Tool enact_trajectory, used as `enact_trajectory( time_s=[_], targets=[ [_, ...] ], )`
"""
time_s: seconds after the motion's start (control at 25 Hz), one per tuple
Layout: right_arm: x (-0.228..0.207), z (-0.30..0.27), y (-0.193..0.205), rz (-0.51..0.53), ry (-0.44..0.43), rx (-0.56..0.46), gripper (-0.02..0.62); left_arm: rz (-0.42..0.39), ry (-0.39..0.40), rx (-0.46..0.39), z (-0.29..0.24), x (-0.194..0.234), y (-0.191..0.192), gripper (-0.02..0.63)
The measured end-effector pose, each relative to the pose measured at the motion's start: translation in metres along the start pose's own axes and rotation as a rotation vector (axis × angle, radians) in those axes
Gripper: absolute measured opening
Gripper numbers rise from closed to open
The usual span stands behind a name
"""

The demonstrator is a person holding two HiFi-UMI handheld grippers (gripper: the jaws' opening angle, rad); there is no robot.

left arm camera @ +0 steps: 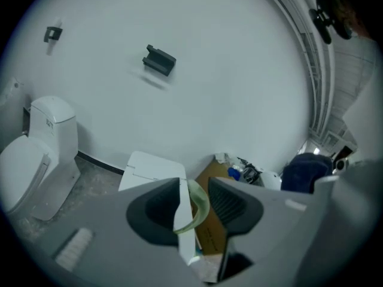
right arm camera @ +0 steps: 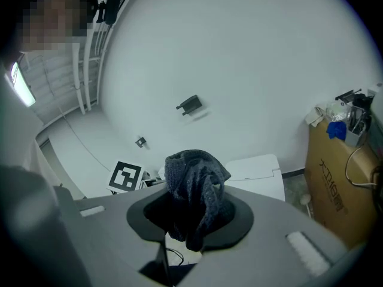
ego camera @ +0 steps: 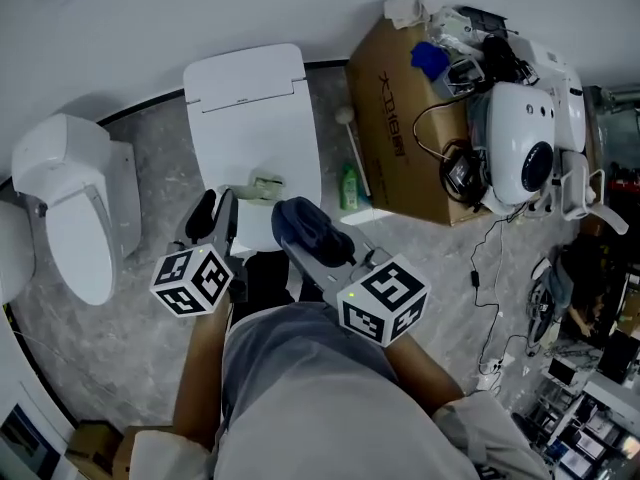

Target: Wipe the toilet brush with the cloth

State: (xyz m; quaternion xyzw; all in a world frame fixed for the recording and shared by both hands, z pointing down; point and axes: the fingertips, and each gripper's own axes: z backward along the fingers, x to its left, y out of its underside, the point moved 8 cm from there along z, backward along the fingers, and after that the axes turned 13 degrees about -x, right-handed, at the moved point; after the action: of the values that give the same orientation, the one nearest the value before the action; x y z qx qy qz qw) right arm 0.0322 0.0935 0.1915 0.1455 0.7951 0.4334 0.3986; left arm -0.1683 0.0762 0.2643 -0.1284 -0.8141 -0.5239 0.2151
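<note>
My left gripper [left arm camera: 195,203] is clamped on the toilet brush [left arm camera: 183,217]. My right gripper [right arm camera: 190,217] pinches the dark cloth [right arm camera: 194,178].

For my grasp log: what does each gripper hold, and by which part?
Left gripper: brush, by its pale-green looped end. Right gripper: cloth, by its bunched middle.

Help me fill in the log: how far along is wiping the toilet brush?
Done: both items are picked up. The left gripper is shut on the toilet brush, the right gripper on the dark cloth. In hand: they are held up close together. Left: the wiping itself; no clear contact between cloth and brush shows.
</note>
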Motion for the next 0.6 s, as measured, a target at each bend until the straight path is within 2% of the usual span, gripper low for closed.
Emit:
enact_trajectory(
  time_s=[0.28,0.6],
  targets=[
    [-0.006,-0.010,0.008,-0.032,0.057,-0.011,0.103,0.003,0.046,0.006,-0.014,0.012,0.001,0.000],
    [-0.039,-0.032,0.012,-0.050,0.023,0.013,0.103,-0.033,0.050,-0.042,-0.015,0.005,0.010,0.000]
  ],
)
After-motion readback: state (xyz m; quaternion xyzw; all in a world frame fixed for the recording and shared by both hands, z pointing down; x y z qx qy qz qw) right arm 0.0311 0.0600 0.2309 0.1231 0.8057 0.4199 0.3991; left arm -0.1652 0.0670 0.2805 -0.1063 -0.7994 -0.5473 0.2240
